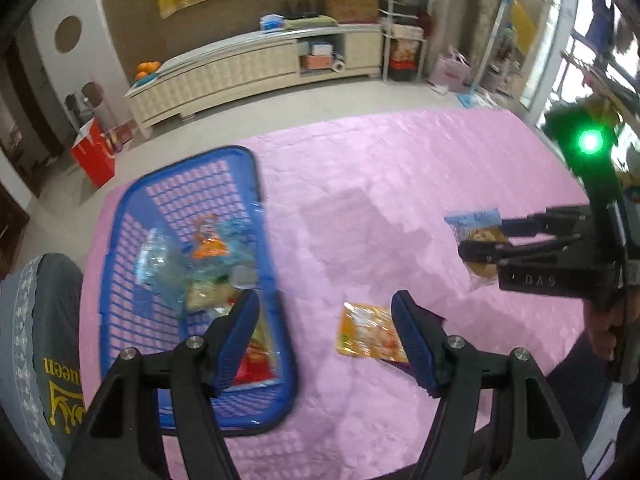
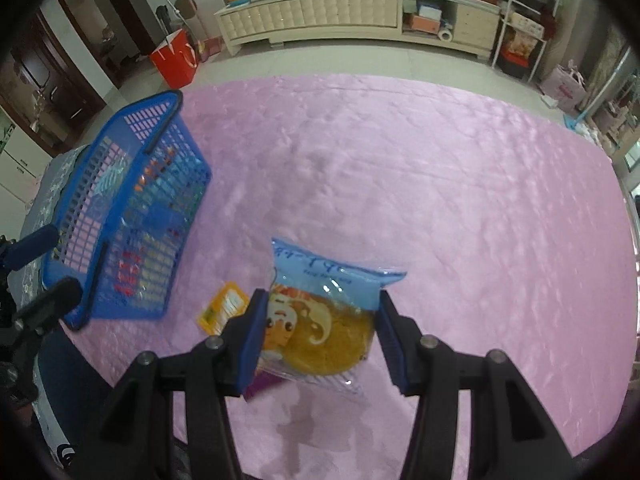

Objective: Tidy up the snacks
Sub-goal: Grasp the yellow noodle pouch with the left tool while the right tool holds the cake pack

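A blue plastic basket [image 1: 276, 280] [image 2: 132, 216] stands on the left of the pink table and holds several snack packets [image 1: 208, 264]. My left gripper [image 1: 324, 340] [image 2: 44, 276] hangs open over the basket's right rim with nothing between its fingers. An orange snack packet [image 1: 368, 336] [image 2: 224, 308] lies flat on the cloth just right of the basket. My right gripper [image 2: 322, 336] [image 1: 480, 236] is shut on a clear pastry packet with a blue top [image 2: 320, 312] [image 1: 476, 228]. That packet is held off the cloth, with its shadow below it.
The pink quilted cloth [image 1: 400, 168] [image 2: 440, 180] covers the table. A grey-covered chair back [image 1: 40, 340] stands at the left edge near the basket. A hand [image 1: 604, 332] grips the right tool. A cream cabinet [image 2: 340, 16] and a red bag [image 2: 176, 60] are on the floor beyond.
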The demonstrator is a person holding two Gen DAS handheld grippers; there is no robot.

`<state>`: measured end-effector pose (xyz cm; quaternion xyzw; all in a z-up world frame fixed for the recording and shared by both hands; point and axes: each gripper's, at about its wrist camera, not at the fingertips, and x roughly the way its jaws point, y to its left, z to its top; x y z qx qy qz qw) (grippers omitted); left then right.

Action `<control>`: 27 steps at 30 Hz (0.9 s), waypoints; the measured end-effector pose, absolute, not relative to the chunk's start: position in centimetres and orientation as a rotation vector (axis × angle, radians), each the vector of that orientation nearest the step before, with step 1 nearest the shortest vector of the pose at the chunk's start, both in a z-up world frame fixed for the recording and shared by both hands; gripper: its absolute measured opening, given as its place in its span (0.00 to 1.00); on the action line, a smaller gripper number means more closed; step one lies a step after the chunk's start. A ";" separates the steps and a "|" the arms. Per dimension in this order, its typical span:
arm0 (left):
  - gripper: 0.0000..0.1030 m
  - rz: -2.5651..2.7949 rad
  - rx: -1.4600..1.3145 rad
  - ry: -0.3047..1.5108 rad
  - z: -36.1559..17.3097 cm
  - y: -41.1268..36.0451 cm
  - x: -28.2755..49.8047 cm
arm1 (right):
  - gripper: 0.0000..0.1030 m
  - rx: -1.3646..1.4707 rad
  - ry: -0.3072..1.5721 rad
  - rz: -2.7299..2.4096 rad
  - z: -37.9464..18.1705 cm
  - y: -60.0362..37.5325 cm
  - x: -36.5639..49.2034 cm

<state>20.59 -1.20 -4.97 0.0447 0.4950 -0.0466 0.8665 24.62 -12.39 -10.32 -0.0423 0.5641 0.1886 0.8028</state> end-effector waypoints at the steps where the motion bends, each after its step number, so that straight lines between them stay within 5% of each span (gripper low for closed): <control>1: 0.65 -0.106 0.098 1.043 -5.3 -1.8 20.5 | 0.55 -0.088 1.208 0.403 -10.5 -12.7 24.4; 25: 0.71 -0.211 0.233 1.308 -20.1 -7.0 24.4 | 0.55 -0.066 1.276 0.482 -16.8 -17.1 24.8; 27: 0.78 -0.207 0.216 1.302 -20.6 -6.7 25.0 | 0.55 -0.054 1.280 0.484 -17.2 -17.3 25.4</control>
